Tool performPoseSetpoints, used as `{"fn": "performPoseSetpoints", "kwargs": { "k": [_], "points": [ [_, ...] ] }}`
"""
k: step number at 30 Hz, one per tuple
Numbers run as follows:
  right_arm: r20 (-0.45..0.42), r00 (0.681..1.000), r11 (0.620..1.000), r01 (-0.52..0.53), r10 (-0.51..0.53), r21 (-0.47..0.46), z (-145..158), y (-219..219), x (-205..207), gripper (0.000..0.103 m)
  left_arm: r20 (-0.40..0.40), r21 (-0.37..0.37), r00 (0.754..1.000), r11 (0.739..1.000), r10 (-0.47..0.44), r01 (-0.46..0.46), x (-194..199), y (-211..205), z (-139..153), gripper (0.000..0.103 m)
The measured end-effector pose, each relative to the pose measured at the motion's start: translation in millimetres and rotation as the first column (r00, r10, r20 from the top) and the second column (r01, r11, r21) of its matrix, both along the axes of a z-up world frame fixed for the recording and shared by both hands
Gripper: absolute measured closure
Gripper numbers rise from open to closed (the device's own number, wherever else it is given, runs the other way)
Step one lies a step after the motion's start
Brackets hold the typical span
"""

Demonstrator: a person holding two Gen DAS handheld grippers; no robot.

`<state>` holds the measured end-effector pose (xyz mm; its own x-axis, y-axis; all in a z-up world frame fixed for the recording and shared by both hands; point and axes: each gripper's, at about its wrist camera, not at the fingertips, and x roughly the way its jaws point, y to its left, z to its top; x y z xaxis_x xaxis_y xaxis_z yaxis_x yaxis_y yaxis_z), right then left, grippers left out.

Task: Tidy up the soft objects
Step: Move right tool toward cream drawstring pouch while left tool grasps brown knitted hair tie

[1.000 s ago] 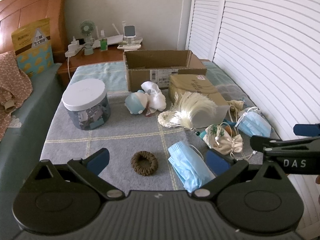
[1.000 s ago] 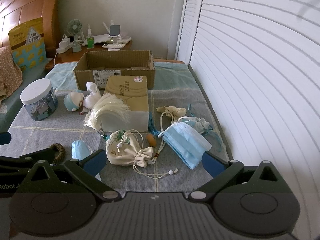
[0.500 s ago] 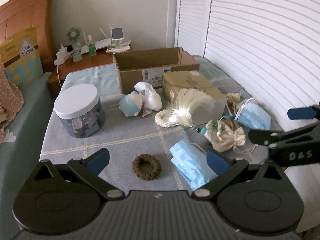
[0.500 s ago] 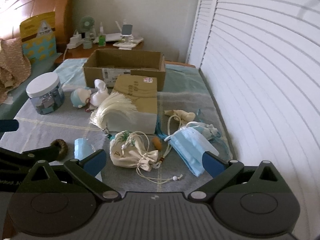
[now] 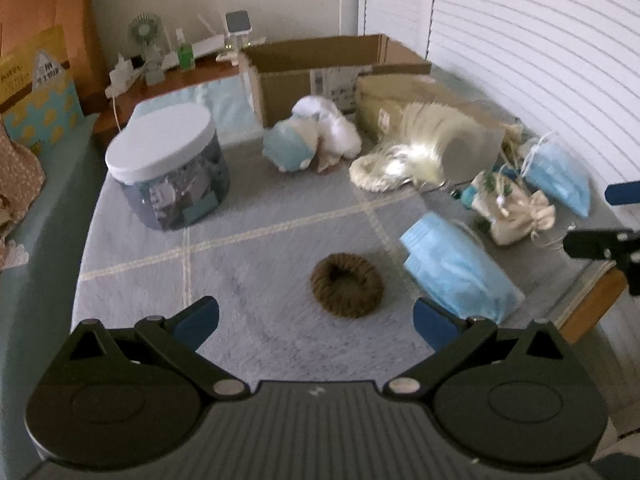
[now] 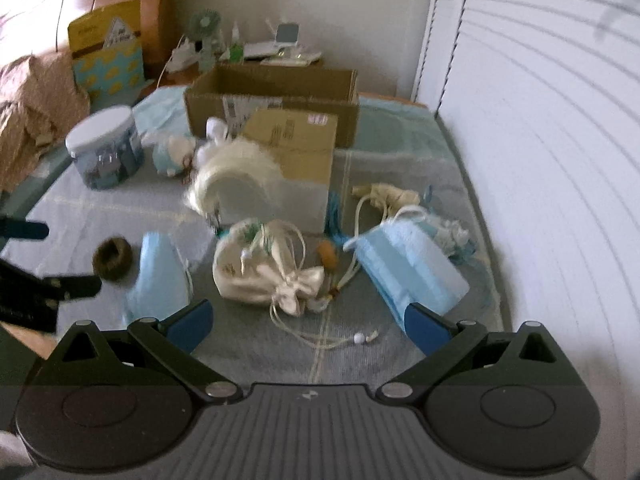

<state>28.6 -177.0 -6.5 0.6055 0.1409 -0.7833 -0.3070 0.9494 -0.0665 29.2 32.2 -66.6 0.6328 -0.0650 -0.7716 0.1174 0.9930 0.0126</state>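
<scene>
Soft things lie on a grey checked cloth. A brown knitted ring [image 5: 346,290] lies just ahead of my open, empty left gripper [image 5: 316,322]. A blue face mask [image 5: 456,268] lies to its right. A cream drawstring pouch [image 6: 264,268] lies ahead of my open, empty right gripper [image 6: 306,326], with a second blue mask [image 6: 408,268] to its right. A white tassel [image 5: 416,148] and a small blue and white plush [image 5: 312,140] lie further back. An open cardboard box [image 6: 276,100] stands at the back.
A jar with a white lid [image 5: 168,168] stands at the left. A closed tan box [image 6: 296,152] sits before the open one. A white louvred door [image 6: 540,140] runs along the right. A nightstand with a fan [image 5: 146,52] stands behind.
Both grippers have moved forward and lower toward the cloth; the ring, masks and pouch appear larger and nearer. Both stay open and empty.
</scene>
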Motion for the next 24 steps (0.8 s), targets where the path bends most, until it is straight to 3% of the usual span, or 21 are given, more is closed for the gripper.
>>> {"fn": "performPoseSetpoints", "kwargs": {
  "k": [11,24],
  "points": [
    [-0.05,0.996,0.997,-0.079,0.078,-0.01,-35.0,7.9,12.3,0.0,-0.048,-0.031,0.999,0.999,-0.021,0.019,11.3,2.7,-21.1,0.0],
    [-0.034,0.992,0.993,-0.119,0.118,-0.007,-47.7,9.0,18.2,0.0,-0.012,-0.036,0.997,0.996,-0.078,0.077,16.5,6.2,-23.8,0.0]
  ]
}}
